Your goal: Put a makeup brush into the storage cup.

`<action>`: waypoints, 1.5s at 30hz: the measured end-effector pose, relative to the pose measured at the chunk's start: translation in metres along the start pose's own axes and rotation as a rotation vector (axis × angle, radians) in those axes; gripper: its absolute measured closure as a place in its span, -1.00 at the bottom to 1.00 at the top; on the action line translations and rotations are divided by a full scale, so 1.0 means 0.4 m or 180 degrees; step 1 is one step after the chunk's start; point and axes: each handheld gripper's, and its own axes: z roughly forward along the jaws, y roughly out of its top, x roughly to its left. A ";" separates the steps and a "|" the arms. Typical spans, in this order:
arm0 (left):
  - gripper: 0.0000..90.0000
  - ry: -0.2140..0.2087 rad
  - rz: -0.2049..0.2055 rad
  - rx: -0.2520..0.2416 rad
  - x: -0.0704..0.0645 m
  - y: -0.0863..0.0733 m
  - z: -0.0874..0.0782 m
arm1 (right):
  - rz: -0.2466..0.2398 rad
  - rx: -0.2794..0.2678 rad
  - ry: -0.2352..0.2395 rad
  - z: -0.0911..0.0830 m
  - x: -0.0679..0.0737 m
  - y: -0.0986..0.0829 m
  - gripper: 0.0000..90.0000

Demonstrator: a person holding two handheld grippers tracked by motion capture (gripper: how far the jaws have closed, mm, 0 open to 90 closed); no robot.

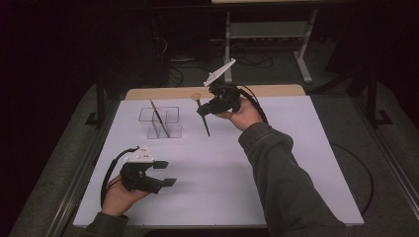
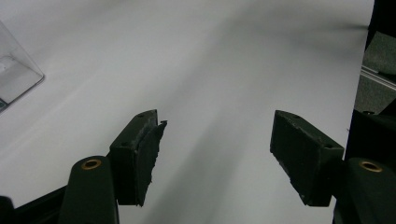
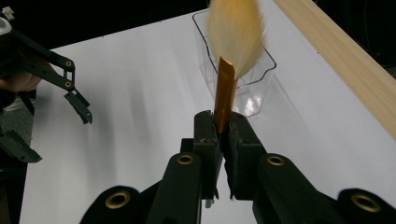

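Two grippers up. Right gripper clamped on gold-ferruled makeup brush with pale bristles, gripping at the ferrule; in high view held aloft at upper centre of frame, dark handle pointing down toward the white table sheet. Left gripper released, jaws wide apart, nothing between, hovering low at lower left of high view.

Clear plastic two-compartment organiser box sitting left of the brush in high view, already holding one thin dark-handled brush leaning across the divider.

Likely step: dropping the held brush into the box. To do it well:
- carry left across frame, handle tip above box rim before lowering
- aim for the free compartment, clear of the leaning brush
- keep handle near vertical, avoid nudging the light box wall
- release only once handle end is well inside
- left gripper could steady the box if it slides

No brand, label or readable writing anywhere.
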 end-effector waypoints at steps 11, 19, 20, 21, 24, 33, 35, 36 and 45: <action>-0.29 0.0002 -0.0016 -0.0017 0.001 -0.002 -0.005 | -0.0080 0.0030 0.0008 0.018 -0.006 0.054 0.84; -0.29 0.0018 -0.0025 -0.0024 0.004 -0.005 -0.011 | -0.0077 0.0043 0.0002 0.029 -0.015 0.072 0.84; -0.29 0.0017 -0.0033 -0.0024 0.004 -0.006 -0.011 | -0.0074 0.0032 0.0001 0.030 -0.016 0.075 0.84; -0.29 0.0019 -0.0030 -0.0023 0.004 -0.006 -0.011 | -0.0079 0.0035 0.0006 0.031 -0.016 0.078 0.84; -0.29 0.0018 -0.0030 -0.0018 0.005 -0.008 -0.011 | -0.0089 0.0026 -0.0001 0.034 -0.018 0.087 0.84; -0.29 0.0028 -0.0009 -0.0029 0.008 -0.009 -0.014 | -0.0084 0.0009 0.0006 0.044 -0.025 0.108 0.84; -0.30 0.0027 -0.0011 -0.0026 0.008 -0.009 -0.014 | -0.0094 0.0007 -0.0001 0.047 -0.027 0.114 0.84; -0.30 0.0027 -0.0006 -0.0026 0.009 -0.009 -0.014 | -0.0095 0.0001 0.0001 0.048 -0.027 0.119 0.84; -0.31 0.0030 -0.0002 -0.0018 0.010 -0.010 -0.013 | -0.0085 -0.0005 0.0016 0.060 -0.033 0.143 0.84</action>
